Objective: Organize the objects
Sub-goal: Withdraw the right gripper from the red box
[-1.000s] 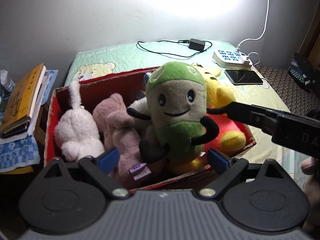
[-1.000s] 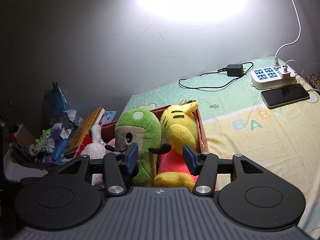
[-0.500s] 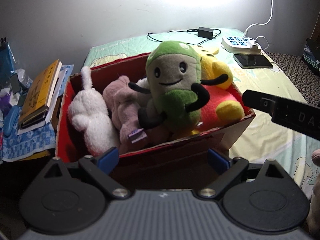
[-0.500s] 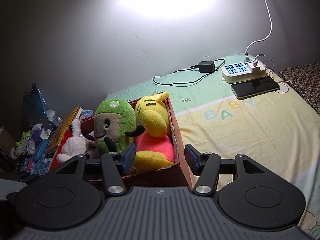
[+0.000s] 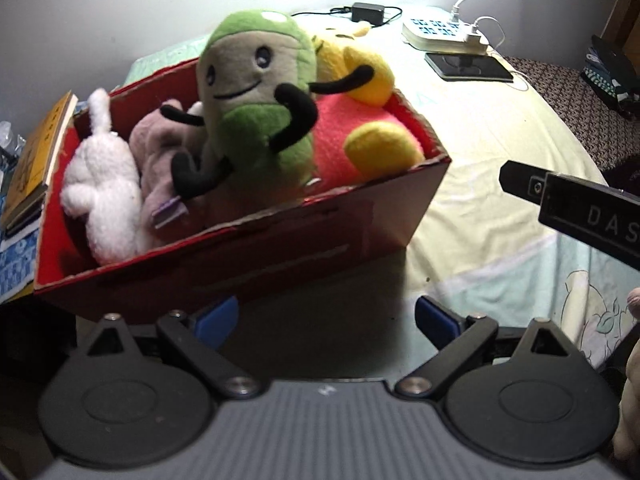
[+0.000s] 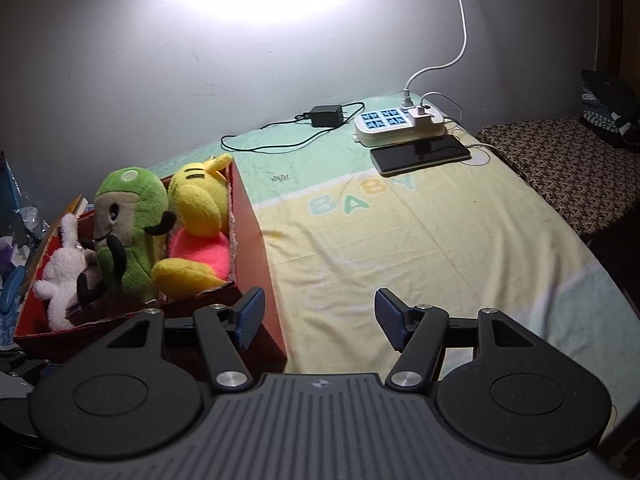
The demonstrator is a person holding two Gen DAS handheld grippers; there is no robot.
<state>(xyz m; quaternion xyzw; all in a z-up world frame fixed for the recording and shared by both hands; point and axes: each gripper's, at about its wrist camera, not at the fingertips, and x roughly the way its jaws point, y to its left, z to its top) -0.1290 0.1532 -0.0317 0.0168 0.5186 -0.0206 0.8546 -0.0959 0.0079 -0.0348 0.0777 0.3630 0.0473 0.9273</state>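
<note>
We see the bed [image 6: 420, 240] filling the right view. The red box [image 5: 320, 248] sits mid-frame, left view. The green toy [image 5: 256, 96] stands tall inside and might tip out if bumped. Our left gripper [image 5: 326, 320] and right gripper [image 6: 320, 316] have fingers apart, holding nothing.

Left claw [image 5: 326, 320] gapes wide and empty; right claw [image 6: 320, 322] likewise, level beside it
</note>
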